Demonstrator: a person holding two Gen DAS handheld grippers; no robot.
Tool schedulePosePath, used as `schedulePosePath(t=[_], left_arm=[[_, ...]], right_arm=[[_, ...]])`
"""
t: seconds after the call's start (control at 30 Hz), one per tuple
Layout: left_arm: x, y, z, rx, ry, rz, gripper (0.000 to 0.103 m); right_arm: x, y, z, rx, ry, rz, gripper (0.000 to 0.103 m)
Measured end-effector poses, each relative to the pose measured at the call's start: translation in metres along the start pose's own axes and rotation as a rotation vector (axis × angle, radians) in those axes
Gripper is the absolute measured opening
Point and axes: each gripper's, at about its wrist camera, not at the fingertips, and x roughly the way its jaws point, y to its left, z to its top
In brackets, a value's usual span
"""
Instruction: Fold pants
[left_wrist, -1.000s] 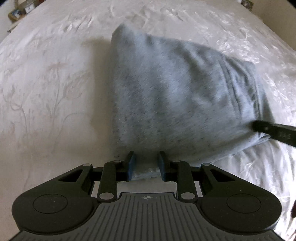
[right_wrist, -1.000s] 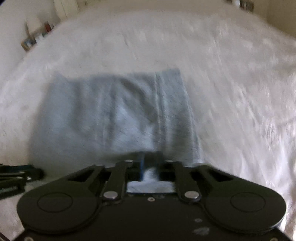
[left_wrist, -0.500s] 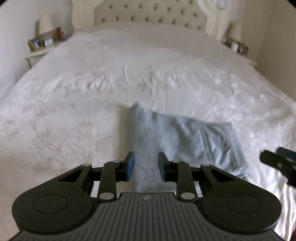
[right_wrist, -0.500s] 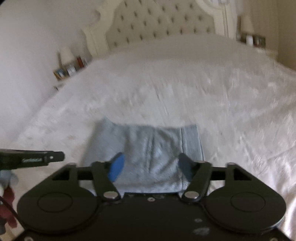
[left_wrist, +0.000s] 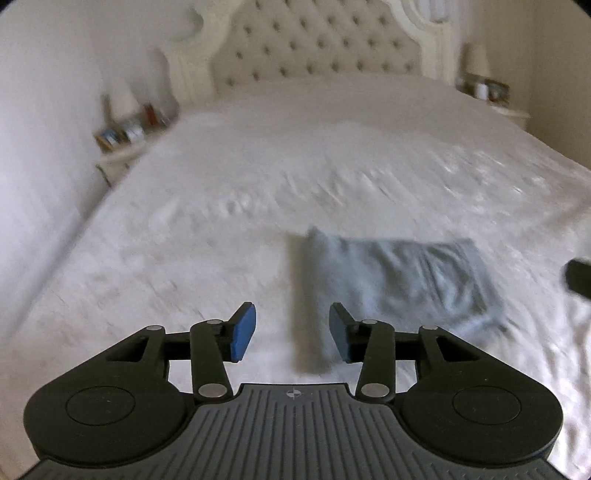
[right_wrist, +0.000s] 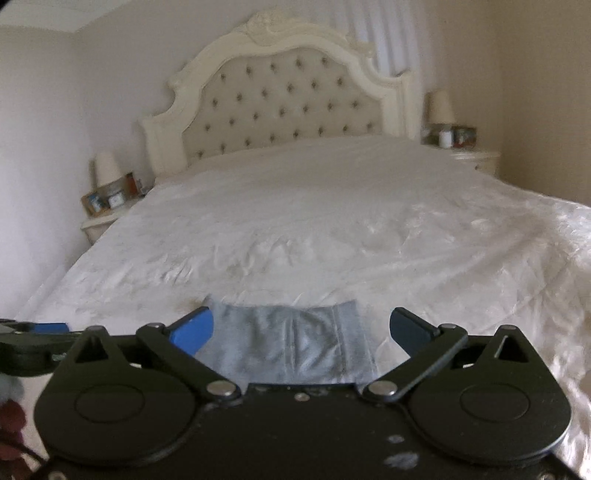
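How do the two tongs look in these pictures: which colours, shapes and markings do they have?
Both are black, with two round discs at the base and jointed link arms with silver rivets. The left tongs carry blue pads and a ribbed grey deck with a small cross mark. The right tongs have blue pads and whitish specks on a plain black body.

A white bed (right_wrist: 332, 221) with a tufted headboard (right_wrist: 280, 103) at its far end; folded grey pants (right_wrist: 288, 347) lie flat on its near edge.

Matt grey knit pants (right_wrist: 291, 347)
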Motion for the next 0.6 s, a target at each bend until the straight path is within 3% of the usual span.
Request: schedulePosePath(t=[0.07,0.23,0.27,0.6], left_arm=[[0.001,0.005,-0.003,-0.028,0.049,-0.040,0.043],[0.002,0.014,-0.016,-0.090,0.152,-0.098,0.043],[0.002,0.016,-0.017,-0.092,0.161,-0.099,0.043],[-0.008,0.025,-0.024,-0.104,0.159,-0.097,0.043]], right_arm=[[-0.004,0.004,0.001,-0.004,0.064,0.043,0.103],[-0.010,0.020,0.000,-0.025,0.160,0.045,0.089],[-0.010,0.022,-0.001,-0.015,0.175,0.052,0.084],[-0.009,0.035,-0.015,0.021,0.281,0.029,0.084]])
